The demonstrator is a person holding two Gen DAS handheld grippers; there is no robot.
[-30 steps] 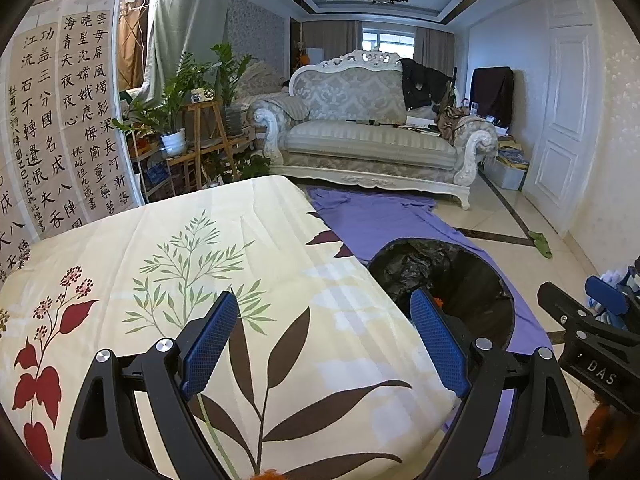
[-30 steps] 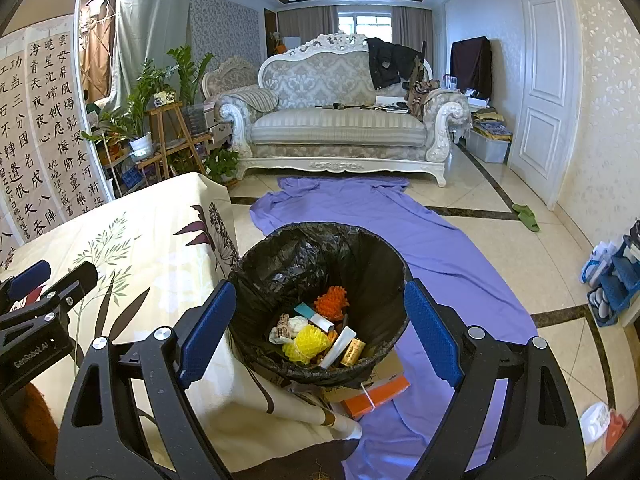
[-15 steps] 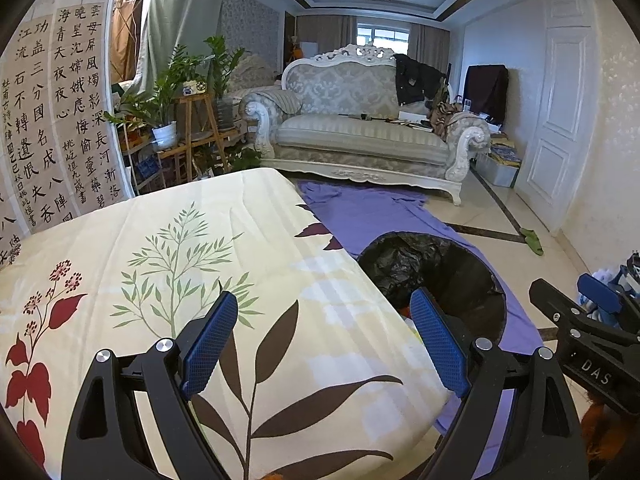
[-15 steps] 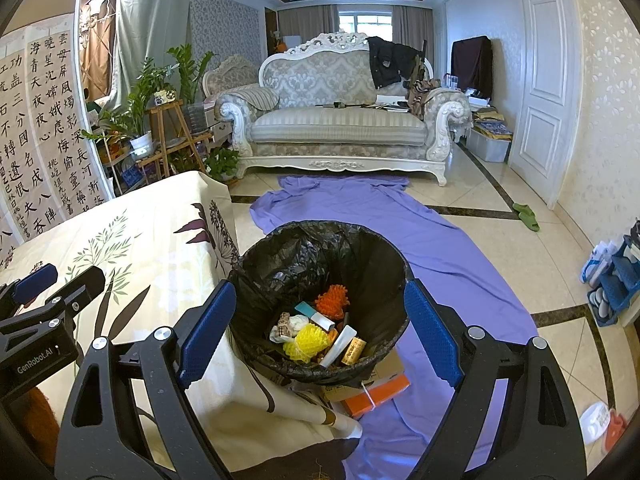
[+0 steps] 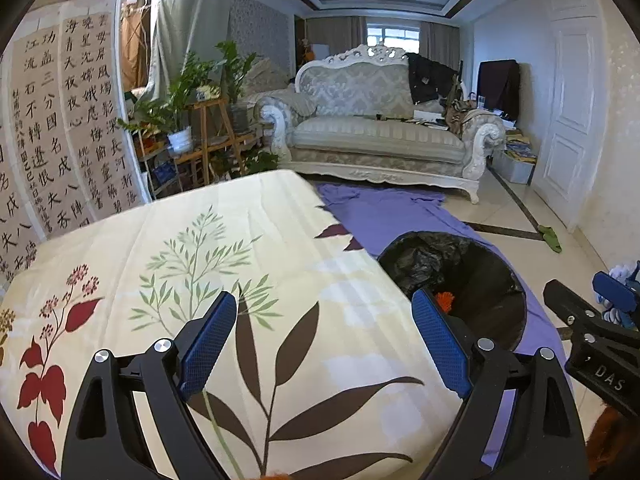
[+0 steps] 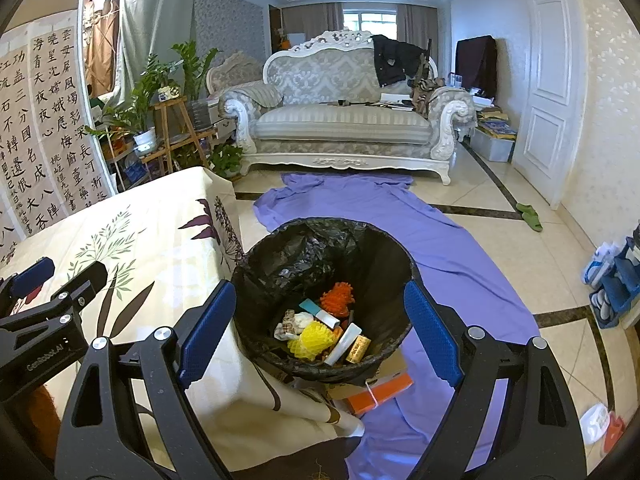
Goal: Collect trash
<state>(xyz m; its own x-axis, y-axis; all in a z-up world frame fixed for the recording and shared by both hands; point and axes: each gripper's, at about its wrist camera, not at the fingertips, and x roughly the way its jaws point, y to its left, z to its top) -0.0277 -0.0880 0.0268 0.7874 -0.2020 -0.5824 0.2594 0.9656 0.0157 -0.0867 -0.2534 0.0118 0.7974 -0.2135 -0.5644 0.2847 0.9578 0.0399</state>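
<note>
Flowery tablecloth (image 5: 248,280) ahead of your left claw (image 5: 324,344) looks bare. Both claws, right claw (image 6: 316,332) too, are spread wide and hold nothing; the trash bin (image 6: 276,264) below is full, so look for leftovers.

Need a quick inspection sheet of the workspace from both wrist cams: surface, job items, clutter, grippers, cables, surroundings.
Surface: table under a leaf-print cloth; no loose trash seen on the part in view.
Job's things: black-bagged bin on the floor beside the table, holding a yellow foam net, an orange foam net, a white tube and small boxes.
Clutter: orange box and cardboard under the bin's near edge.
Grippers: left gripper open over the cloth, nothing between the fingers; right gripper open, framing the bin, nothing held.
Cables: nothing seen.
Surroundings: purple sheet on tiled floor, sofa, plants, calligraphy panels, white door.
</note>
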